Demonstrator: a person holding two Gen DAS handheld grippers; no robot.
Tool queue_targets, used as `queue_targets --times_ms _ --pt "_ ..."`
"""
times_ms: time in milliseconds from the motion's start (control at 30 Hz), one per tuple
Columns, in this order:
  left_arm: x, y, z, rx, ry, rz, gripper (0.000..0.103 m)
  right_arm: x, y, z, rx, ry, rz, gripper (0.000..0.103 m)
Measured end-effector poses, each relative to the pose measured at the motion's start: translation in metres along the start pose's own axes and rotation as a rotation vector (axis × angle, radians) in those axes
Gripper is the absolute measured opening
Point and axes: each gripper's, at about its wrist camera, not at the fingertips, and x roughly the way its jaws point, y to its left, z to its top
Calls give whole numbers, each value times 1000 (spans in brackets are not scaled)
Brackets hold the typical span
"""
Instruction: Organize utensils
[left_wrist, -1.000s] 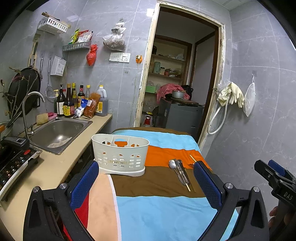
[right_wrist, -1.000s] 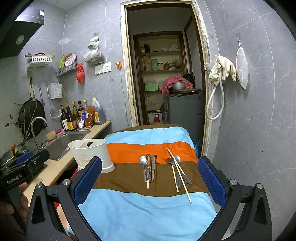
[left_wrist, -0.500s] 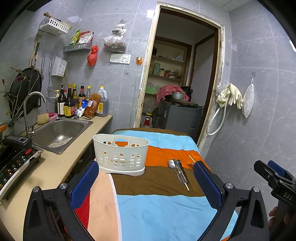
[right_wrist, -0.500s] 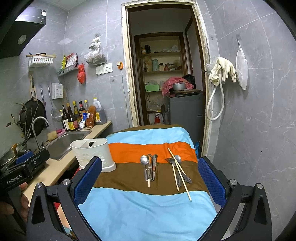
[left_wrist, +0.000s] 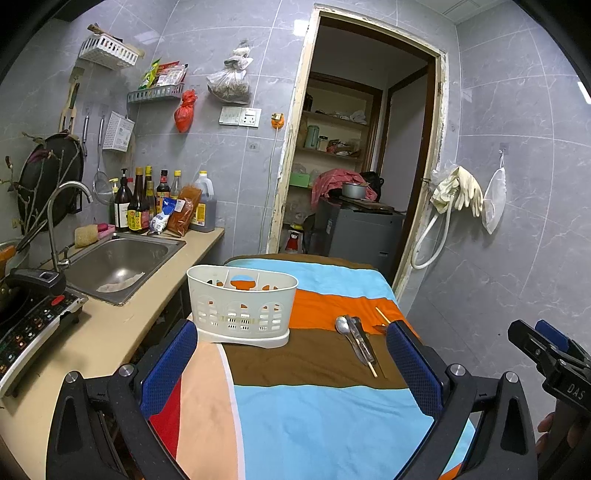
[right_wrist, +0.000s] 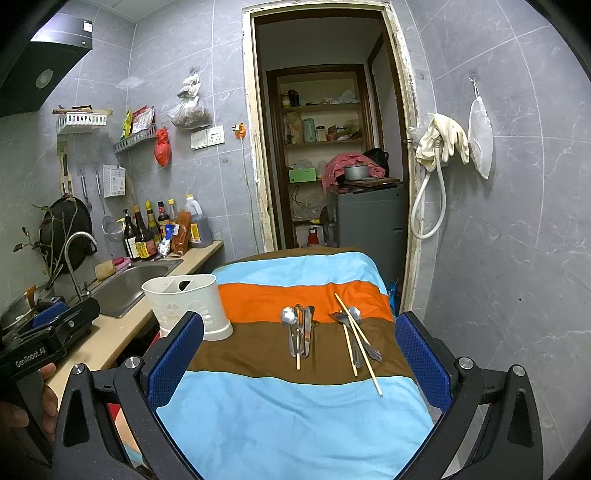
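1. The left claw (left_wrist: 291, 365) is spread wide with nothing between its blue pads; it hovers over the striped cloth (left_wrist: 317, 417), facing the white utensil caddy (left_wrist: 242, 306).
2. The right claw (right_wrist: 299, 365) is likewise wide open and holds nothing, hanging above the same cloth.
3. The caddy stands upright on the cloth's left side, beside the counter (left_wrist: 107, 339) with its sink (left_wrist: 122, 262).
4. On the brown stripe lie two groups of utensils, apart from each other: a left cluster (right_wrist: 301, 332) with a spoon, other metal pieces and a chopstick, and a right cluster (right_wrist: 356, 336) with a spoon, a fork and chopsticks.
5. Both clusters lie to the right of the caddy, not touching it.
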Motion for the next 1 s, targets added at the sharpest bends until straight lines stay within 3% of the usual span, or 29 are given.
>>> queue_targets --times_ms 1000 --pt "-3 -4 -6 7 9 -11 103 -8 -2 -6 23 18 -15 102"
